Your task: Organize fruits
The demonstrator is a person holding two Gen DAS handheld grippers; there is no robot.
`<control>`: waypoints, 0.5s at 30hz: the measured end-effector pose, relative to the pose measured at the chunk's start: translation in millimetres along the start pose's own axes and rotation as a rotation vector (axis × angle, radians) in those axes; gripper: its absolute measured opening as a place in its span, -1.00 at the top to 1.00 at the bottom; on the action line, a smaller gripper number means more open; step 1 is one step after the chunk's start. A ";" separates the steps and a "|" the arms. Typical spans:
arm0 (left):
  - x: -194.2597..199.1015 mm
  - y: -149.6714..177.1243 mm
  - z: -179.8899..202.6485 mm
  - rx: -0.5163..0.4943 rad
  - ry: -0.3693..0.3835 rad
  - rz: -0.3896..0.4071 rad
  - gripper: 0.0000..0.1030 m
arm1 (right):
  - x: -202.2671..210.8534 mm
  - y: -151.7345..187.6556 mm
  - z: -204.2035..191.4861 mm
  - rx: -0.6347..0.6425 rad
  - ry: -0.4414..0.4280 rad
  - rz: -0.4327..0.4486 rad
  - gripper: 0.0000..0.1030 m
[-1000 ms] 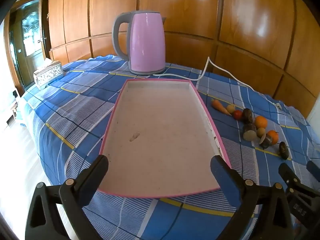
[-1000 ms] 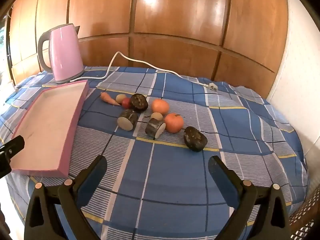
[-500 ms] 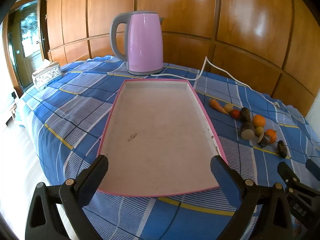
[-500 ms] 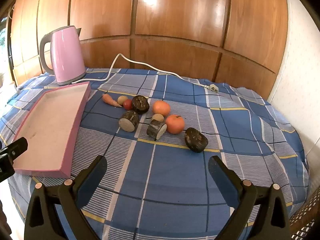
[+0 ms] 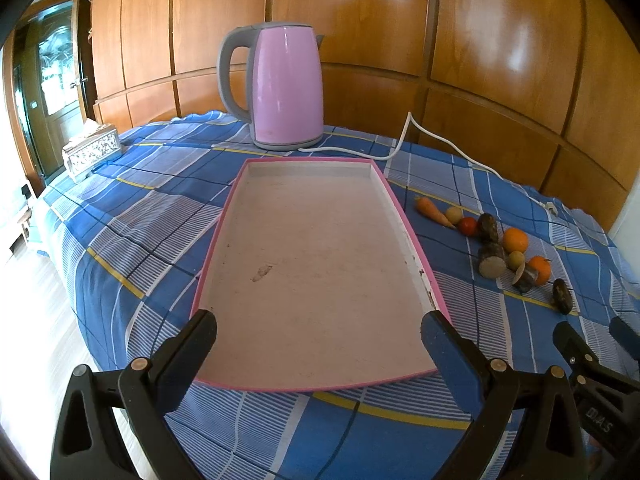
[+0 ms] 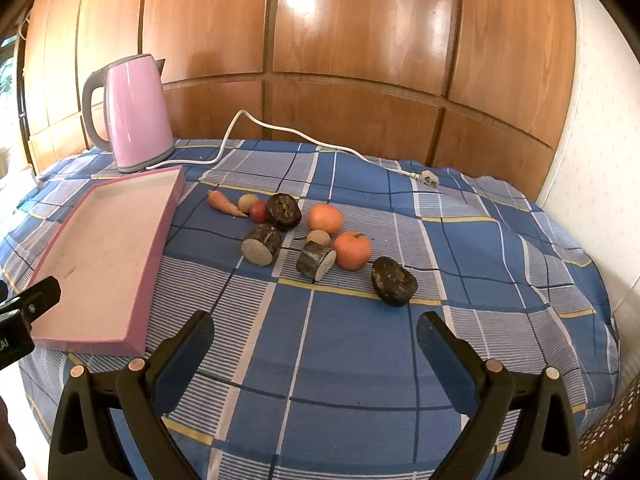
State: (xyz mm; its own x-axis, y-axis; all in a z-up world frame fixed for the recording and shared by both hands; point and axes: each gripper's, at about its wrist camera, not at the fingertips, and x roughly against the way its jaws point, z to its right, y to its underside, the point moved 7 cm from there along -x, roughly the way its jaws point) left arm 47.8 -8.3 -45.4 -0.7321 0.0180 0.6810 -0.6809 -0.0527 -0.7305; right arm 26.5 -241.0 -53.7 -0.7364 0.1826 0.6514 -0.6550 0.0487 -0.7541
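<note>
A pink-rimmed tray lies on the blue checked cloth with nothing in it. To its right is a loose cluster: a carrot, a red tomato, two oranges, two small tan fruits, and several dark wood-like pieces. The cluster also shows in the left wrist view. My left gripper is open and empty above the tray's near edge. My right gripper is open and empty, short of the cluster.
A pink kettle stands behind the tray, its white cord running right across the cloth to a plug. A patterned tissue box sits at the far left. A wood-panelled wall stands behind the table.
Both grippers have drawn back and risen a little, so the tray and fruit look slightly farther away. Nothing on the table has moved.
</note>
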 end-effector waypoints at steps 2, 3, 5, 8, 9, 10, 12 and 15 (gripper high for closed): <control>0.2 -0.1 -0.4 -0.001 0.002 0.001 -0.99 | 0.0 0.4 0.3 -0.002 -0.002 -0.003 -0.99; 0.6 -0.1 0.2 -0.002 0.003 0.002 -0.99 | 0.1 0.2 0.5 -0.003 -0.002 -0.003 -0.99; 0.6 -0.2 0.1 -0.002 0.004 0.001 -0.99 | 0.2 0.3 0.3 -0.002 -0.001 -0.001 -0.99; 0.7 -0.5 0.8 -0.001 0.005 -0.001 -0.99 | 0.5 0.1 -0.5 0.001 -0.003 0.002 -0.99; 1.1 -0.6 1.4 -0.001 0.006 0.000 -0.99 | 0.6 -0.2 -0.8 0.002 -0.004 0.003 -0.99; 1.0 -0.7 1.0 -0.001 0.006 0.000 -0.99 | 0.7 -0.5 -0.9 0.003 -0.005 0.003 -0.99; 1.1 -0.6 1.6 -0.001 0.007 -0.002 -0.99 | 1.0 -1.0 -1.3 0.002 -0.005 0.004 -0.99; 2.0 -1.2 2.0 -0.001 0.008 -0.002 -0.99 | 1.6 -1.5 -2.0 0.004 -0.007 0.006 -0.99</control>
State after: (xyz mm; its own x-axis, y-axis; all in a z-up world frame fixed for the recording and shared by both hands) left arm 47.2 -10.2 -43.1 -0.7310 0.0265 0.6819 -0.6822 -0.0519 -0.7293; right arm 26.6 -238.8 -51.7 -0.7415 0.1761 0.6474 -0.6512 0.0433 -0.7576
